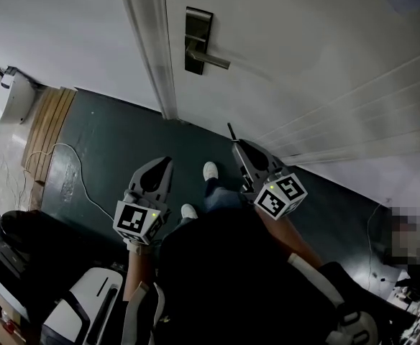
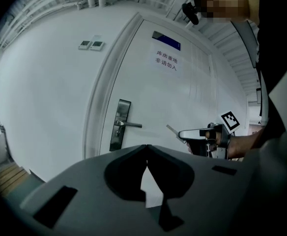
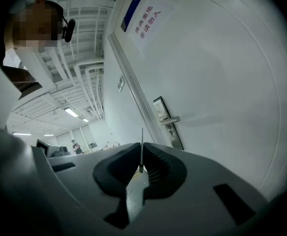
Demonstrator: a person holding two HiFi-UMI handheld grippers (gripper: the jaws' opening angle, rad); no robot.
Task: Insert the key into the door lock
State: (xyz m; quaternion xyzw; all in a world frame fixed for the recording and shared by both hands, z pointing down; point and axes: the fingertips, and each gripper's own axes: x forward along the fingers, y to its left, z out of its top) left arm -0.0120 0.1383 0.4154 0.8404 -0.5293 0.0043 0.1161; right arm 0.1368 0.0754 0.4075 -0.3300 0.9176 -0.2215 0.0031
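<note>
Right gripper view: key [image 3: 142, 139] between right hand-held gripper's [image 3: 141, 149] jaws.

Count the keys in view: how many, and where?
1. The key is clamped in the right tool, blade sticking out past its tips. The left tool is shut on nothing. None shows in the door lock; others could be hidden.

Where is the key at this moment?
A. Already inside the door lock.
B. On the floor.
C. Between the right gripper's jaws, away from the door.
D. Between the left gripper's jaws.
C: the right gripper has its jaws shut on the key, well short of the door lock.
</note>
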